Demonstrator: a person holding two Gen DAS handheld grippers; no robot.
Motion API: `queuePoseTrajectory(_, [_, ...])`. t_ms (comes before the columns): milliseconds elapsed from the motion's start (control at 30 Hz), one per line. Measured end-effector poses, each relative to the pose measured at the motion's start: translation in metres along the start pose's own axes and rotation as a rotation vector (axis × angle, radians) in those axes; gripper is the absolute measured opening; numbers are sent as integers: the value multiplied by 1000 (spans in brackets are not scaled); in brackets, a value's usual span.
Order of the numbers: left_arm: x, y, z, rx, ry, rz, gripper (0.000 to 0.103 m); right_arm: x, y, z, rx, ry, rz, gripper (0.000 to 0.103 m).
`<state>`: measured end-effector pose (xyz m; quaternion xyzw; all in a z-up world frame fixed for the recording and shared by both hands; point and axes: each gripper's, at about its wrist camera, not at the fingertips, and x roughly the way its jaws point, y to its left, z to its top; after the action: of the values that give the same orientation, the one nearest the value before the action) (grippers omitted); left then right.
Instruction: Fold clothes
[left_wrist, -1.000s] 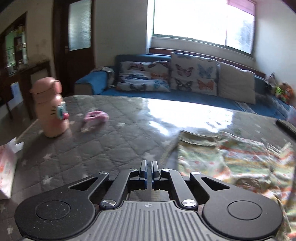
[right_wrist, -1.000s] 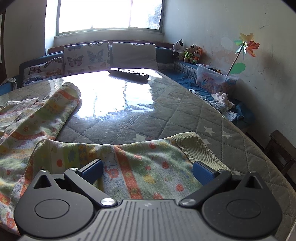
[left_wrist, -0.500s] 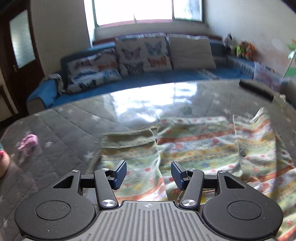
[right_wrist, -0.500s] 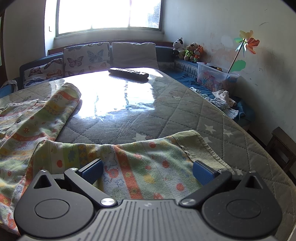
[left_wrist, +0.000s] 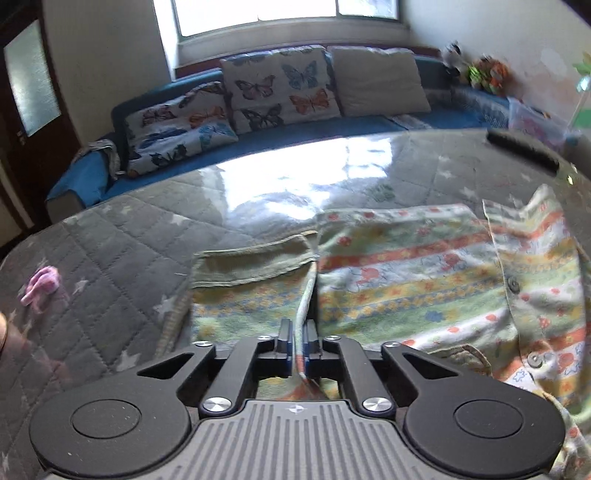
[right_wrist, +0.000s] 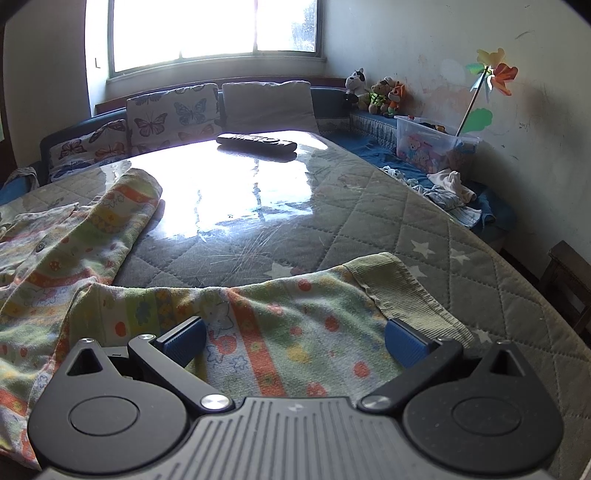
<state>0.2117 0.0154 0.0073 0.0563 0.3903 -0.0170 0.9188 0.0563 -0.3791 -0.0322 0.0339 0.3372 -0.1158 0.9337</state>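
A striped, flower-printed child's garment (left_wrist: 406, 273) lies spread on the grey quilted table (left_wrist: 122, 258). My left gripper (left_wrist: 298, 338) is shut on a raised fold of the garment beside its left sleeve, whose green ribbed cuff (left_wrist: 255, 266) lies just ahead. In the right wrist view the garment's other sleeve (right_wrist: 288, 332) with its green cuff (right_wrist: 402, 291) lies under my right gripper (right_wrist: 293, 341), which is open wide with a blue pad on either side of the sleeve.
A black remote (right_wrist: 256, 142) lies at the table's far side, also in the left wrist view (left_wrist: 524, 153). A small pink item (left_wrist: 40, 284) lies at the left. A blue sofa with butterfly cushions (left_wrist: 277, 92) runs behind the table.
My left gripper swung right from the bare table onto the garment, opened, then shut on a fold of cloth. The right gripper has stayed open over the sleeve.
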Motion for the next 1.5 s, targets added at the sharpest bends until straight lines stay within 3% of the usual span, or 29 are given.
queuePoseTrajectory(200, [-41,41,-8,-133,-91,49,2,-7,8,1,-35,-26,-17,103])
queuePoseTrajectory(400, [-88,89,-44,-300,-163,113,2,-28,27,5,-54,-82,30,103])
queuePoseTrajectory(667, [-113,120,-113,-445,-110,148,3,-55,82,20,-193,-140,204,103])
queuePoseTrajectory(800, [-116,111,-129,-389,-83,179,14,-56,117,17,-284,-134,297,103])
queuePoseTrajectory(933, [-121,96,-129,-264,-108,262,58,-48,147,10,-352,-115,348,103])
queuePoseTrajectory(1033, [-118,84,-127,-138,-119,285,72,-41,159,4,-378,-92,356,103])
queuePoseTrajectory(1167, [-101,71,-123,6,-102,335,77,-32,174,-3,-412,-61,366,103])
queuePoseTrajectory(1233, [-93,77,-120,12,-103,346,77,-27,181,-7,-429,-45,371,103])
queuePoseTrajectory(1333, [-92,104,-111,-134,-128,326,77,-22,184,-9,-420,-33,384,103])
queuePoseTrajectory(1500, [-97,165,-109,-503,-147,217,81,-19,178,-9,-392,-27,402,103])
